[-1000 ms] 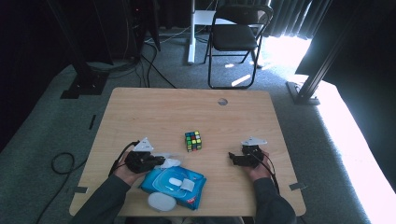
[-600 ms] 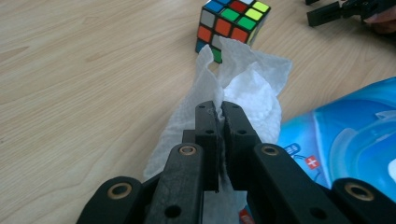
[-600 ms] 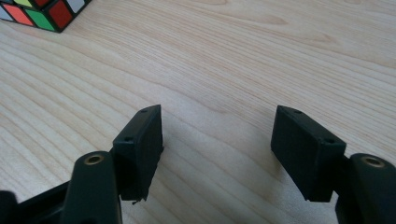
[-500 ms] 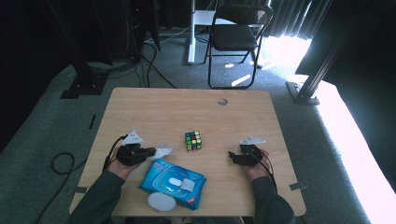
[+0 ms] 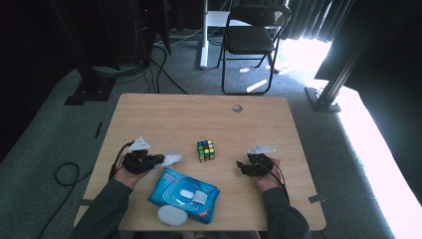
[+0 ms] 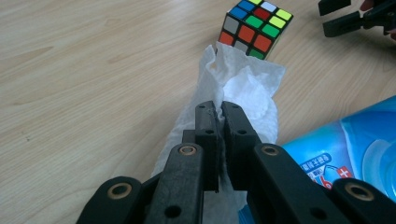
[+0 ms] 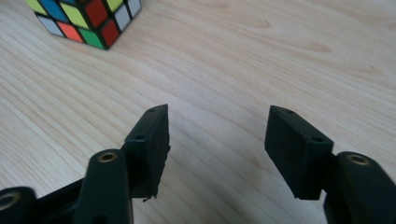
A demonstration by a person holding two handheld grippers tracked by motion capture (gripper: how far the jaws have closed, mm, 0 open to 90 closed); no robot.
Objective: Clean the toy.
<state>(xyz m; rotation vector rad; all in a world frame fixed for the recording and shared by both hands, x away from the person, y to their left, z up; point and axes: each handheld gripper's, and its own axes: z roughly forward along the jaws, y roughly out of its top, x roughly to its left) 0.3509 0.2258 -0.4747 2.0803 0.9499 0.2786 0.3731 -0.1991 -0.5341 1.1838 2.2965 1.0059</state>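
The left tongs are pressed together on a white wet wipe, pinching it near one end so that the rest of the crumpled sheet trails forward over the tabletop toward the colour cube. In the high view the left tongs sit just beyond the top left corner of the blue wipes pack, whose flap stands open with its white lid lying at the near edge, which suggests the wipe came out of that pack and is held clear of it, ready for use. The wipe lies between the pack and the cube, near both but apart from the cube, so the likely work in hand is wiping the cube or the tabletop around it. The right tongs are spread, with bare wood between them and nothing gripped; their jaws have just been closing somewhat, yet a wide gap remains. They hover low on the far side of the cube, pointed toward it, probably placed there to steady or lift the cube while the other hand brings the wipe across. From above, the right tongs rest well apart from the pack, keeping the middle of the tabletop free for the cube.
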